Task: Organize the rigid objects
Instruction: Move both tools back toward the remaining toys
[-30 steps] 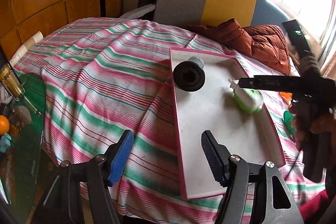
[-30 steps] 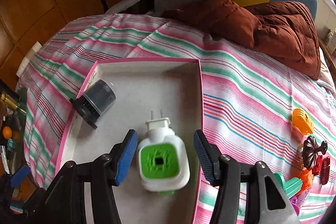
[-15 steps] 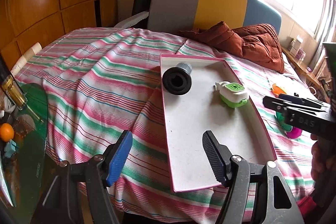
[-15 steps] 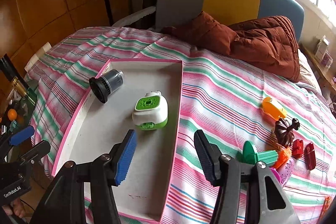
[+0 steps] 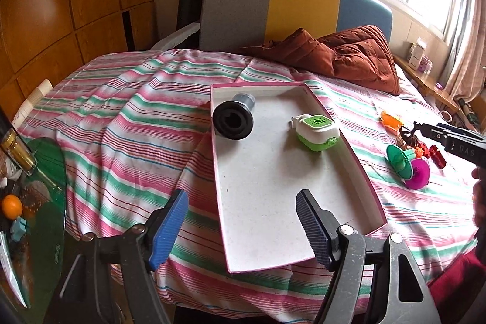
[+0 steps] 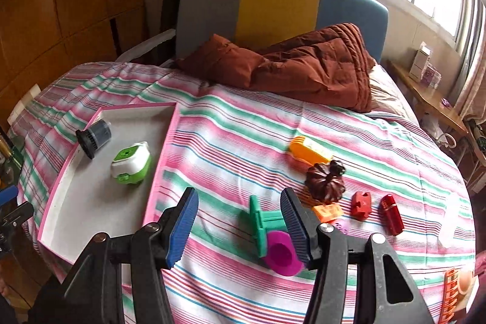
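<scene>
A white tray with a pink rim (image 5: 273,202) (image 6: 91,202) lies on the striped bedspread. In it lie a black cylinder (image 5: 233,119) (image 6: 92,137) and a green-and-white plug-in device (image 5: 317,132) (image 6: 131,162). My left gripper (image 5: 241,230) is open and empty over the tray's near end. My right gripper (image 6: 240,226) is open and empty above the bedspread, right of the tray. Loose on the bed are a green spool (image 6: 264,222), a magenta cup (image 6: 282,254), an orange clip (image 6: 308,152), a brown pumpkin-shaped piece (image 6: 325,181) and two red pieces (image 6: 391,214).
A brown quilt (image 6: 303,66) lies at the head of the bed before a grey, yellow and blue headboard (image 6: 273,5). A glass side table (image 5: 36,187) with a bottle and an orange stands at the left. An orange grid piece (image 6: 455,293) lies at the bed's near right.
My right gripper has drawn back from the green-and-white device, left it in the tray, and swung right over the loose pieces. The left gripper has pulled back a little.
</scene>
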Demonstrator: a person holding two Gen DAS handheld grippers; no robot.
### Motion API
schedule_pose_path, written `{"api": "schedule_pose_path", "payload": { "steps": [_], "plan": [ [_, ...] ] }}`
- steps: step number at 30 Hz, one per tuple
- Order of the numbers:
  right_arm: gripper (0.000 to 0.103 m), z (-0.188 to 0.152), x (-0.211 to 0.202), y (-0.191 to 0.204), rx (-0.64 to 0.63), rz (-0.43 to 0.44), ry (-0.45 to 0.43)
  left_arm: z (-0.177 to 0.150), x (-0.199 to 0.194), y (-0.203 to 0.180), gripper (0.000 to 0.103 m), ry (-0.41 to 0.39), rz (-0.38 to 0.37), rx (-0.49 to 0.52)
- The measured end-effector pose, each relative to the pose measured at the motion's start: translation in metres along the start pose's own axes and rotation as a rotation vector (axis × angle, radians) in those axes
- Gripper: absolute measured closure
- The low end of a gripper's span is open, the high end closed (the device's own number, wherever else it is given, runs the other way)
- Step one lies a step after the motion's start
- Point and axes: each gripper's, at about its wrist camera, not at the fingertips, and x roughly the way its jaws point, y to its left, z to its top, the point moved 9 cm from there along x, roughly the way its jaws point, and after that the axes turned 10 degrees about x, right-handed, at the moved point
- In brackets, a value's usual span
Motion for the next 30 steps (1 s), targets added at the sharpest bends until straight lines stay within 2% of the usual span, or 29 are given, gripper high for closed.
{"api": "schedule_pose_path", "payload": {
  "steps": [6, 9, 12, 13, 16, 18, 20, 27, 30],
  "plan": [
    [0.046, 0.011, -0.003, -0.071, 0.095, -0.109, -0.039, 0.004, 0.000, -0.015, 0.029, 0.001, -0.016, 0.038],
    [0.046, 0.012, 0.001, -0.116, 0.180, -0.206, -0.070, 0.008, 0.001, -0.027, 0.029, 0.002, -0.033, 0.064],
    [0.046, -0.001, 0.007, -0.161, 0.352, -0.234, -0.078, 0.013, 0.002, -0.042, 0.029, -0.002, -0.048, 0.107],
    [0.046, -0.007, 0.011, -0.176, 0.421, -0.246, -0.039, 0.015, 0.002, -0.048, 0.029, -0.004, -0.054, 0.118],
    [0.046, -0.012, 0.009, -0.202, 0.595, -0.192, -0.042, 0.020, 0.008, -0.067, 0.029, 0.003, -0.083, 0.141],
    [0.046, -0.018, 0.009, -0.213, 0.640, -0.203, -0.026, 0.024, 0.012, -0.084, 0.029, 0.011, -0.111, 0.164],
    [0.046, -0.023, 0.013, -0.216, 0.684, -0.178, 0.002, 0.028, 0.013, -0.103, 0.029, 0.010, -0.141, 0.193],
    [0.046, -0.031, 0.021, -0.218, 0.742, -0.141, 0.044, 0.045, 0.024, -0.165, 0.029, -0.013, -0.220, 0.325],
    [0.046, -0.032, 0.023, -0.219, 0.758, -0.127, 0.056, 0.054, 0.035, -0.184, 0.036, -0.006, -0.238, 0.381]
  ]
}}
